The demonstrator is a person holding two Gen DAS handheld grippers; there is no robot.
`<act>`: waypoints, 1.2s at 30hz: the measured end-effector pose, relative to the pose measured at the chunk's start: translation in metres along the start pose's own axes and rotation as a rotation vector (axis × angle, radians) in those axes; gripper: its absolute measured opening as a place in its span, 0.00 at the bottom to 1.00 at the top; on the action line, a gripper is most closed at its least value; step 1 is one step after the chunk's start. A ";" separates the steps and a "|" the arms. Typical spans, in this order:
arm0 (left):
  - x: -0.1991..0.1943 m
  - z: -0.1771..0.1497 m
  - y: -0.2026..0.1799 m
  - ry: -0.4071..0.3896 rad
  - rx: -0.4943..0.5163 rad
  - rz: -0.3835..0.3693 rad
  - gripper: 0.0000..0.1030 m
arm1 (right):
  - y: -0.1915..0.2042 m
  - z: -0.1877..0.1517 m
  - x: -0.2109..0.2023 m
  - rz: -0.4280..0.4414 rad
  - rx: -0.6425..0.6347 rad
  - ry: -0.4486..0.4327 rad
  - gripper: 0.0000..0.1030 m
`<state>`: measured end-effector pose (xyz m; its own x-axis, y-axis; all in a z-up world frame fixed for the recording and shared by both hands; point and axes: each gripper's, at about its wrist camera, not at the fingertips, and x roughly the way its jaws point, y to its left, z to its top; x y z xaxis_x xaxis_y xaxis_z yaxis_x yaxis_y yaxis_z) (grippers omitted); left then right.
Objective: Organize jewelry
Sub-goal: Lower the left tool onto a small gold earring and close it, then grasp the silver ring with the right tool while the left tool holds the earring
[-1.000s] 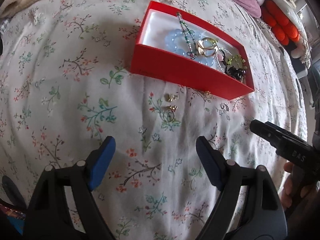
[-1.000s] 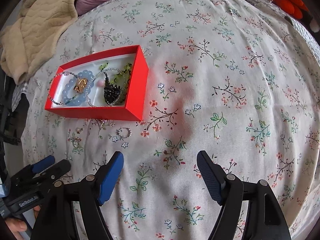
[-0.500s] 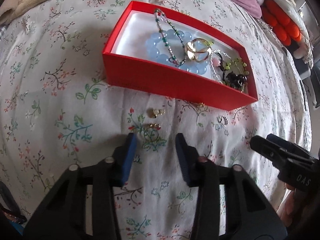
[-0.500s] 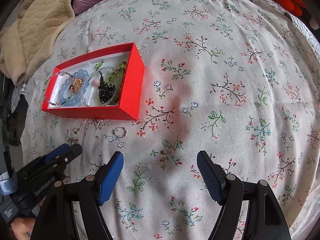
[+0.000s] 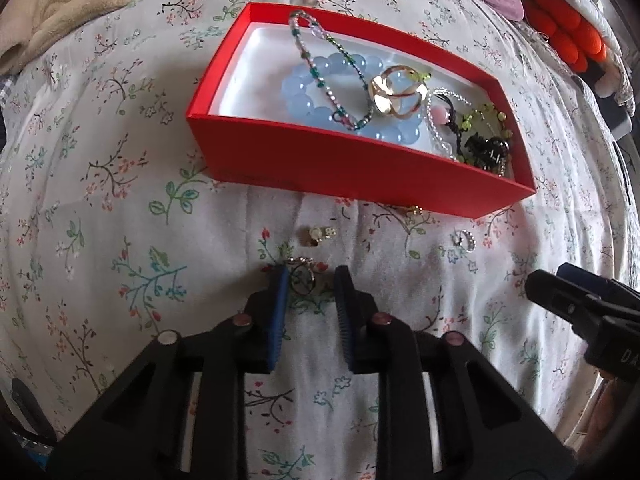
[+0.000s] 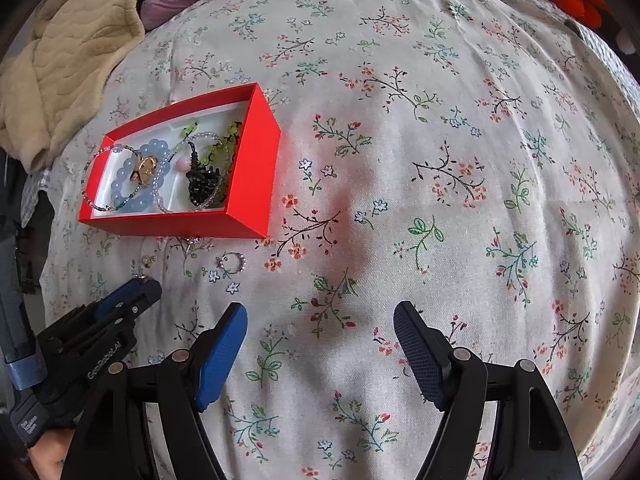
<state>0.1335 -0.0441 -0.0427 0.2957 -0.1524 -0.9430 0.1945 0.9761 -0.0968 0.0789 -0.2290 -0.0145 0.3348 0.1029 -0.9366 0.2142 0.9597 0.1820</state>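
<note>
While my left tongs [image 5: 309, 280] have just been closing around a ring [image 5: 302, 278] on the bed [image 5: 120, 280] in front of the red box [image 5: 352, 160], not yet pinching it, my right tongs [image 6: 320, 320] stand wide over bare sheet beside that box, where the bracelets [image 5: 320, 92] lie.
</note>
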 end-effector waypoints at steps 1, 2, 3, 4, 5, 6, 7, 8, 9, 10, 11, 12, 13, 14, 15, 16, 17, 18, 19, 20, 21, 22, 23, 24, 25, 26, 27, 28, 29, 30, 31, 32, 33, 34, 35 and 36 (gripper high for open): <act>0.000 0.001 0.000 -0.001 0.001 0.003 0.19 | -0.001 -0.001 0.000 0.002 0.000 0.000 0.75; 0.001 0.001 0.000 -0.002 0.002 0.006 0.15 | -0.002 -0.002 -0.001 0.003 0.000 0.000 0.75; 0.001 0.002 0.001 -0.004 0.003 0.013 0.13 | -0.001 -0.002 -0.001 0.002 -0.001 -0.001 0.75; 0.001 0.002 0.001 -0.005 0.004 0.017 0.10 | 0.000 -0.002 0.000 0.001 -0.001 -0.002 0.75; 0.001 0.001 0.002 -0.006 0.005 0.020 0.07 | 0.001 -0.002 0.000 0.000 -0.001 -0.002 0.75; 0.000 0.000 0.004 -0.009 0.010 0.023 0.06 | 0.001 -0.002 0.000 -0.001 -0.001 -0.002 0.75; -0.001 0.000 0.004 -0.012 0.019 0.028 0.05 | 0.001 -0.002 0.000 -0.003 -0.001 -0.002 0.75; -0.002 -0.001 0.003 -0.015 0.027 0.033 0.04 | 0.002 -0.002 0.001 -0.004 0.000 -0.002 0.75; -0.003 -0.001 0.003 -0.018 0.035 0.035 0.04 | 0.002 -0.001 0.001 -0.006 0.000 -0.001 0.75; -0.004 -0.003 0.005 -0.022 0.041 0.037 0.03 | 0.003 -0.001 0.002 -0.008 0.001 0.000 0.75; -0.007 -0.006 0.007 -0.025 0.044 0.037 0.03 | 0.003 -0.001 0.002 -0.010 0.002 0.001 0.75; -0.008 -0.007 0.008 -0.027 0.048 0.037 0.03 | 0.003 0.000 0.003 -0.013 0.003 0.003 0.75; -0.010 -0.008 0.008 -0.030 0.052 0.038 0.03 | 0.003 0.001 0.004 -0.014 0.003 0.004 0.75; -0.012 -0.011 0.010 -0.034 0.058 0.038 0.03 | 0.004 0.001 0.004 -0.015 0.003 0.004 0.75; -0.014 -0.012 0.010 -0.038 0.064 0.039 0.02 | 0.005 0.002 0.005 -0.017 0.001 0.005 0.75; -0.016 -0.014 0.011 -0.042 0.071 0.039 0.02 | 0.006 0.003 0.006 -0.018 0.000 0.005 0.75; -0.018 -0.016 0.009 -0.044 0.077 0.040 0.02 | 0.008 0.003 0.007 -0.019 -0.003 0.006 0.75; -0.019 -0.018 0.009 -0.047 0.083 0.040 0.02 | 0.010 0.004 0.008 -0.019 -0.005 0.007 0.75; -0.022 -0.020 0.009 -0.052 0.089 0.040 0.02 | 0.012 0.004 0.009 -0.019 -0.008 0.009 0.75; -0.023 -0.021 0.009 -0.054 0.091 0.039 0.02 | 0.014 0.005 0.011 -0.018 -0.010 0.011 0.75; -0.026 -0.022 0.010 -0.059 0.094 0.037 0.02 | 0.017 0.005 0.013 -0.016 -0.012 0.014 0.75; -0.028 -0.023 0.012 -0.063 0.095 0.035 0.02 | 0.018 0.006 0.014 -0.014 -0.013 0.017 0.75; -0.031 -0.025 0.013 -0.070 0.096 0.034 0.02 | 0.020 0.006 0.015 -0.013 -0.013 0.020 0.75; -0.033 -0.026 0.013 -0.076 0.097 0.033 0.02 | 0.021 0.006 0.017 -0.011 -0.014 0.022 0.75; -0.035 -0.025 0.016 -0.080 0.099 0.031 0.02 | 0.022 0.006 0.018 -0.009 -0.014 0.024 0.75; -0.039 -0.030 0.021 -0.084 0.101 0.027 0.02 | 0.024 0.007 0.019 -0.006 -0.014 0.027 0.75; -0.042 -0.033 0.024 -0.087 0.103 0.025 0.02 | 0.025 0.007 0.021 -0.003 -0.014 0.030 0.75; -0.044 -0.035 0.025 -0.090 0.105 0.022 0.02 | 0.026 0.007 0.022 0.000 -0.014 0.032 0.75; -0.046 -0.035 0.025 -0.091 0.107 0.019 0.02 | 0.028 0.007 0.023 0.001 -0.015 0.034 0.75; -0.047 -0.036 0.026 -0.092 0.108 0.016 0.02 | 0.029 0.008 0.024 0.002 -0.017 0.036 0.75; -0.049 -0.038 0.029 -0.093 0.108 0.011 0.02 | 0.031 0.008 0.025 0.002 -0.018 0.037 0.75; -0.051 -0.038 0.029 -0.094 0.108 0.006 0.02 | 0.032 0.009 0.027 0.005 -0.018 0.039 0.75; -0.051 -0.037 0.029 -0.093 0.105 -0.001 0.02 | 0.033 0.009 0.028 0.010 -0.016 0.041 0.75; -0.052 -0.036 0.030 -0.093 0.102 -0.009 0.02 | 0.033 0.011 0.029 0.017 -0.013 0.043 0.75; -0.054 -0.035 0.032 -0.091 0.095 -0.021 0.02 | 0.034 0.011 0.030 0.025 -0.008 0.044 0.75; -0.055 -0.036 0.035 -0.090 0.088 -0.029 0.02 | 0.034 0.013 0.031 0.035 -0.001 0.047 0.75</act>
<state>0.0903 0.0041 -0.0055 0.3710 -0.1973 -0.9074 0.2844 0.9543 -0.0912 0.1082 -0.1964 -0.0334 0.2990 0.1487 -0.9426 0.2020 0.9555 0.2149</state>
